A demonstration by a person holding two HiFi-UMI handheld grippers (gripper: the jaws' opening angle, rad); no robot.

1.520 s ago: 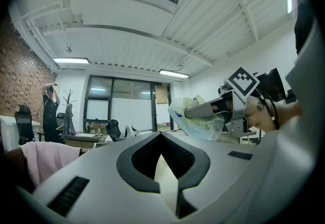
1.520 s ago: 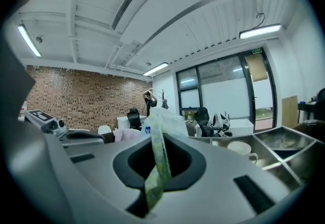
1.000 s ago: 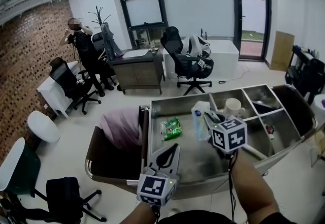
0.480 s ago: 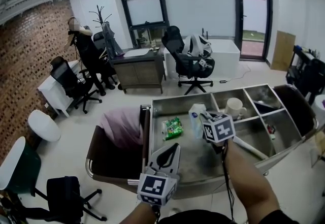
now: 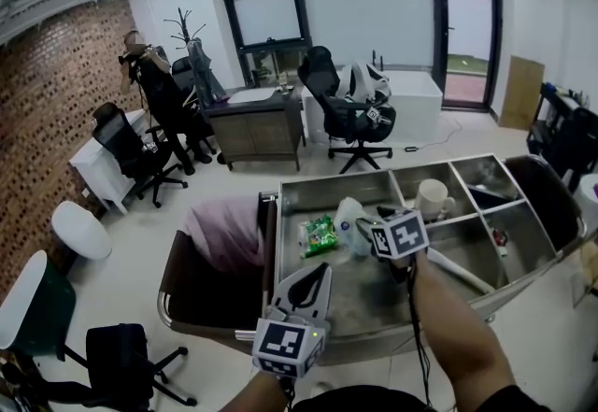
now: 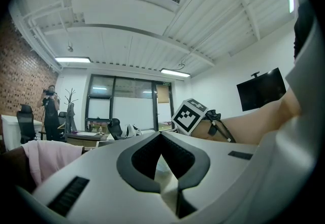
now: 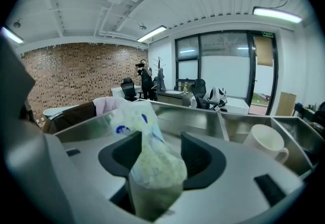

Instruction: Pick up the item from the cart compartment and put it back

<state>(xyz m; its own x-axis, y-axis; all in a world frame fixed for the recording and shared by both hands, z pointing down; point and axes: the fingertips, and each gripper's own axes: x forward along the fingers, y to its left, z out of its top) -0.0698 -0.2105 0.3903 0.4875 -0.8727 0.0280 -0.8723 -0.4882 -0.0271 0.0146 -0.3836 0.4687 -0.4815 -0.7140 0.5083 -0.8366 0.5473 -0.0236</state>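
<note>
A clear plastic bag with blue print (image 5: 348,219) sits in the large left compartment of the steel cart (image 5: 308,188), beside a green snack packet (image 5: 316,235). My right gripper (image 5: 366,231) is low over that compartment. Its jaws have just been opening, and in the right gripper view the bag (image 7: 152,162) stands loosely between the spread pads of that gripper (image 7: 161,141). My left gripper (image 5: 316,276) hovers at the cart's near edge, shut and empty. In the left gripper view, this gripper (image 6: 161,136) has its tips meeting.
A white mug (image 5: 430,198) stands in the adjoining compartment, and small items lie in those further right. A pink cloth (image 5: 224,233) fills the brown bin on the cart's left. Office chairs, desks and a standing person (image 5: 149,74) are beyond.
My right gripper has come down and to the left with the bag into the large compartment. Its jaws, shut on the bag before, now stand apart. The left gripper has not moved.
</note>
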